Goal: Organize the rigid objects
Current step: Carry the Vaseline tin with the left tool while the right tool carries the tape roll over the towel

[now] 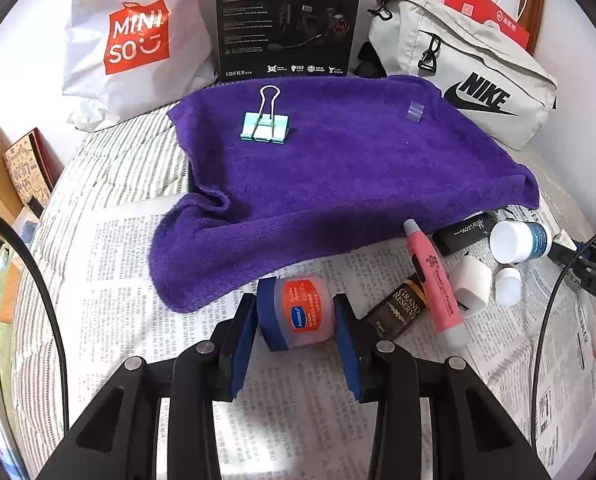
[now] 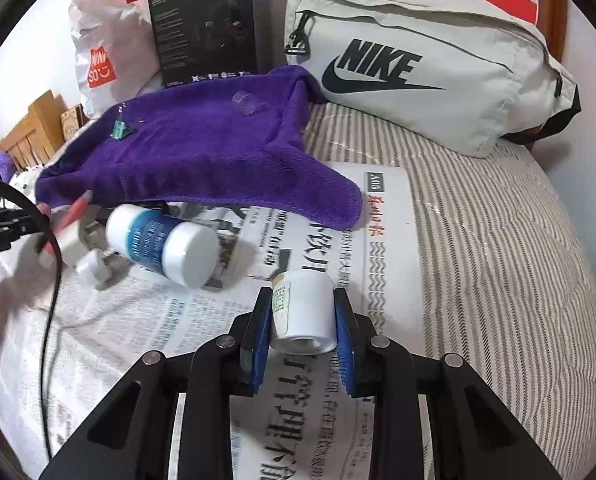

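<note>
My left gripper (image 1: 296, 312) is shut on a small pink jar with a blue lid (image 1: 296, 314), held just above the newspaper in front of the purple towel (image 1: 338, 168). On the towel lie a light-blue binder clip (image 1: 264, 126) and a small clear block (image 1: 414, 112). My right gripper (image 2: 300, 314) is shut on a small white bottle (image 2: 304, 312) over the newspaper. A white and blue bottle (image 2: 166, 246) lies on its side to the left of it. A pink tube (image 1: 434, 284), a dark sachet (image 1: 398, 312) and white caps (image 1: 474, 284) lie in a cluster.
A grey Nike bag (image 2: 430, 76), a black headset box (image 1: 288, 20) and a white Miniso bag (image 1: 134, 36) stand behind the towel. Newspaper (image 2: 318, 420) covers a striped bedsheet (image 2: 498, 240). Black cables (image 1: 42, 280) run along the left side.
</note>
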`<state>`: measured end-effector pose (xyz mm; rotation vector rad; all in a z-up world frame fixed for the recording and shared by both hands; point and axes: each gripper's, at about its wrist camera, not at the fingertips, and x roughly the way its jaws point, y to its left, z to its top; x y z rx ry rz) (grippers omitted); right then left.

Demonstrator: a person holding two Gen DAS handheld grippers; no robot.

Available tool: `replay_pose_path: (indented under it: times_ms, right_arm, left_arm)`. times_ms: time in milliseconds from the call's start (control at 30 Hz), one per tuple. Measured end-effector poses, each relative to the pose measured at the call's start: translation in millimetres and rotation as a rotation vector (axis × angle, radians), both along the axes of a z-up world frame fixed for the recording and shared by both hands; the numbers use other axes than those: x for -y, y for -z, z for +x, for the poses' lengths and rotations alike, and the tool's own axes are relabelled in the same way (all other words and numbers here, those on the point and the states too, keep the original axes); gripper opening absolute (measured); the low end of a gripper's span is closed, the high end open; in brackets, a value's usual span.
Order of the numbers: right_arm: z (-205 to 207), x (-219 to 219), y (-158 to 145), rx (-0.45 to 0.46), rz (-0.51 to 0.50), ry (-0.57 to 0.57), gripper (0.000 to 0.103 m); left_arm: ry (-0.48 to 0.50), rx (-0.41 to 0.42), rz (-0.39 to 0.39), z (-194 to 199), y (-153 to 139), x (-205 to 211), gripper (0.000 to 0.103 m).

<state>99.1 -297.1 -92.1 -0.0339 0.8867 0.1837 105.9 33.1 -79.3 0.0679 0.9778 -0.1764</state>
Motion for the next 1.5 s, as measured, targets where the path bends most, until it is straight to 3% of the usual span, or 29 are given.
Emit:
replay_pose_path:
  times_ms: [767,1133,1500]
  right_arm:
    - [14.2,-33.1,-41.8,0.048,-0.021,-0.093,0.029]
    - [45.6,-51.0,-64.0,0.084,0.012,-0.130,0.029]
    - [92.9,-63.6,-62.4,0.068,0.005,-0.139,0.029]
  left_arm:
    - [0.015,0.023,-0.008,-1.5,-26.0,-12.6,0.036]
    - [0.014,0.026,0.010,19.4,-35.5,-9.5,0.036]
    - [0.021,0.036,-0.001,51.3,-40.7,-8.9,0.036]
